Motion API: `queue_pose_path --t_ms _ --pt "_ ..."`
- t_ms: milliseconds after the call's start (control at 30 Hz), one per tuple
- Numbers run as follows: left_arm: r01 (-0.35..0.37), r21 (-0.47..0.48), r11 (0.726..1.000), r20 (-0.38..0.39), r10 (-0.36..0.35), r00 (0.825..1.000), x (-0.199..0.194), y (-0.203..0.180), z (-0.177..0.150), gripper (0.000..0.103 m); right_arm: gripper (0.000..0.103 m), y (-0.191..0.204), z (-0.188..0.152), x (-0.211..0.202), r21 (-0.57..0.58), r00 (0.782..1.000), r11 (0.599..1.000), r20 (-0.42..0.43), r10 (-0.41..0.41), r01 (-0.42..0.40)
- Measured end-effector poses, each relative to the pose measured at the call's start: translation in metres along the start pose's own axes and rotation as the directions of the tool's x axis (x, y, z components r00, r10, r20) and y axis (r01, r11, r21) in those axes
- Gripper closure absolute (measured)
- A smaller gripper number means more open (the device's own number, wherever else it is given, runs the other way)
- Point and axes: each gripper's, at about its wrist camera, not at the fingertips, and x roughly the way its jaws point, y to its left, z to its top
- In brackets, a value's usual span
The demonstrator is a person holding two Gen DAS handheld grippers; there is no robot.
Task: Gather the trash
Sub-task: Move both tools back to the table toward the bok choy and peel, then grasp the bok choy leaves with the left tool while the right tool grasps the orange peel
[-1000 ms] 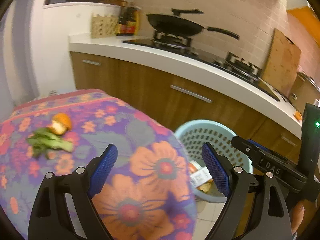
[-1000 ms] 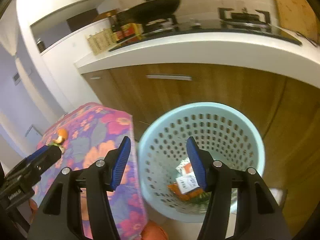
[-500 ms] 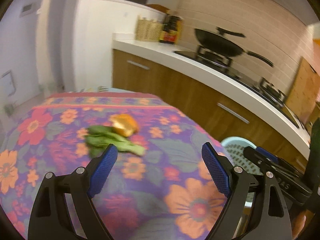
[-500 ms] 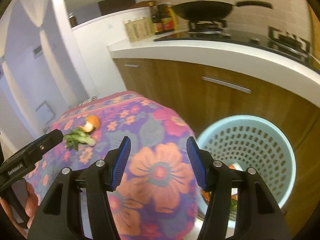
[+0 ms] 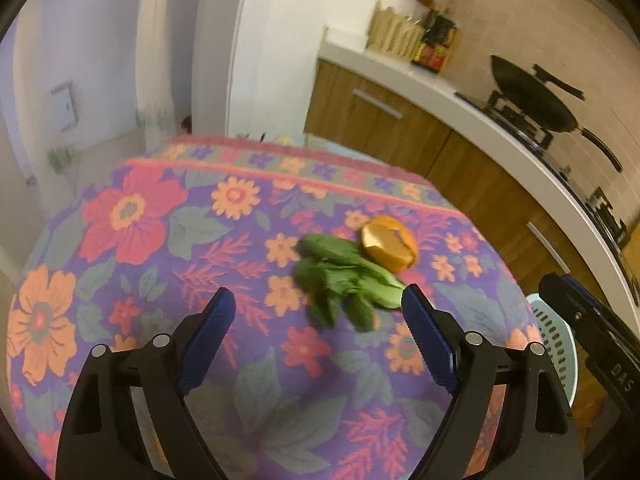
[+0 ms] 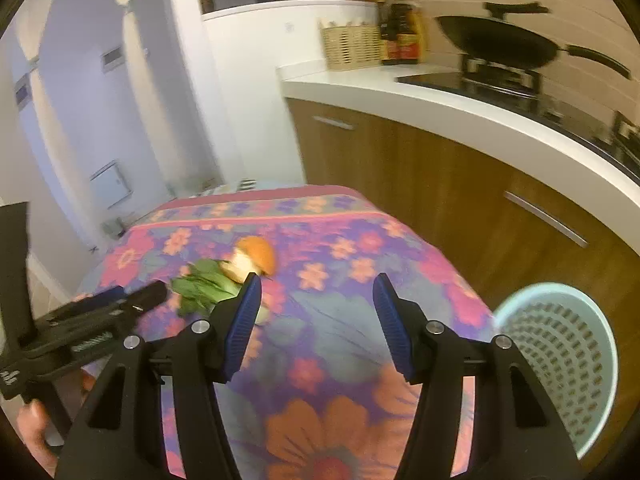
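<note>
A bunch of green leaves and an orange peel lie together on the floral tablecloth. My left gripper is open and empty, just short of the leaves. The leaves and peel also show in the right wrist view. My right gripper is open and empty above the cloth, to the right of them. The light blue perforated trash basket stands on the floor right of the table; its rim shows in the left wrist view.
A wooden cabinet run with a white countertop stands behind the table. On it are a black wok, a wicker basket and sauce bottles. A white wall and doorway lie to the left.
Both grippers have swung left, away from the basket and over the table. The leaves and peel are now nearer and more central in the left wrist view.
</note>
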Motion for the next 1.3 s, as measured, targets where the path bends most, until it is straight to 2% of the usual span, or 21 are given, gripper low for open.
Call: queue_pose_path --t_ms 167,233,333,400,433,467,633,767,833,900,933,1000,1067,1100,1133,1200,1233,1300 --pt "0.061 -0.049 0.997 -0.052 -0.064 0.997 0.022 0.01 0.009 0.025 0.049 0.019 0.014 0.032 -0.042 0.996 0.997 -0.053 0.069 -0.071" --pt "0.063 -0.062 0.996 -0.069 -0.067 0.995 0.03 0.013 0.01 0.027 0.049 0.024 0.018 0.048 -0.04 0.991 0.993 -0.084 0.105 -0.109" --pt "0.071 -0.07 0.995 -0.082 -0.077 0.994 0.042 0.016 0.011 0.031 0.049 0.027 0.022 0.071 -0.04 0.986 0.991 -0.12 0.119 -0.124" --pt "0.073 -0.062 0.995 -0.087 -0.078 0.993 0.047 0.014 0.012 0.033 0.055 0.03 0.024 0.084 -0.045 0.984 0.991 -0.135 0.115 -0.122" --pt "0.073 -0.058 0.996 -0.089 -0.078 0.993 0.05 0.013 0.012 0.035 0.064 0.03 0.024 0.091 -0.042 0.982 0.991 -0.144 0.122 -0.129" --pt "0.07 -0.055 0.996 -0.092 -0.074 0.993 0.053 0.012 0.011 0.035 0.067 0.031 0.025 0.098 -0.036 0.978 0.988 -0.155 0.14 -0.147" --pt "0.082 -0.075 0.994 -0.083 -0.088 0.993 0.058 0.015 0.011 0.035 0.069 0.029 0.024 0.12 -0.013 0.969 0.987 -0.19 0.156 -0.162" --pt "0.083 -0.069 0.994 -0.074 -0.088 0.993 0.057 0.015 0.01 0.038 0.075 0.029 0.021 0.135 0.007 0.955 0.981 -0.227 0.19 -0.194" --pt "0.096 -0.061 0.994 -0.072 -0.1 0.992 0.057 0.013 0.009 0.046 0.079 0.032 0.021 0.14 -0.005 0.952 0.981 -0.242 0.185 -0.192" --pt "0.097 -0.057 0.994 -0.066 -0.1 0.993 0.057 0.011 0.009 0.048 0.087 0.034 0.021 0.141 -0.008 0.947 0.977 -0.248 0.203 -0.211" --pt "0.108 -0.062 0.992 -0.069 -0.112 0.991 0.058 0.011 0.009 0.053 0.094 0.034 0.02 0.143 -0.004 0.943 0.976 -0.258 0.211 -0.219" --pt "0.126 -0.072 0.989 -0.072 -0.131 0.989 0.058 0.012 0.009 0.058 0.095 0.032 0.019 0.144 0.006 0.94 0.975 -0.264 0.215 -0.221" --pt "0.148 -0.068 0.987 -0.073 -0.152 0.986 0.058 0.01 0.008 0.069 0.097 0.031 0.019 0.142 0.015 0.94 0.972 -0.253 0.229 -0.233" --pt "0.164 -0.059 0.985 -0.072 -0.168 0.983 0.057 0.007 0.008 0.079 0.097 0.03 0.019 0.142 0.019 0.94 0.972 -0.248 0.233 -0.236" --pt "0.17 -0.05 0.984 -0.072 -0.174 0.982 0.056 0.004 0.007 0.082 0.098 0.029 0.019 0.14 0.025 0.941 0.971 -0.243 0.237 -0.238" --pt "0.144 0.002 0.99 -0.062 -0.144 0.988 0.052 -0.003 0.007 0.087 0.098 0.026 0.019 0.137 0.035 0.942 0.97 -0.232 0.242 -0.241" --pt "0.136 0.026 0.99 -0.057 -0.135 0.989 0.05 -0.005 0.007 0.094 0.098 0.022 0.019 0.133 0.043 0.943 0.968 -0.222 0.249 -0.246" --pt "0.156 0.066 0.986 -0.041 -0.154 0.987 0.041 -0.005 0.008 0.099 0.098 0.015 0.019 0.125 0.059 0.946 0.967 -0.197 0.256 -0.249"
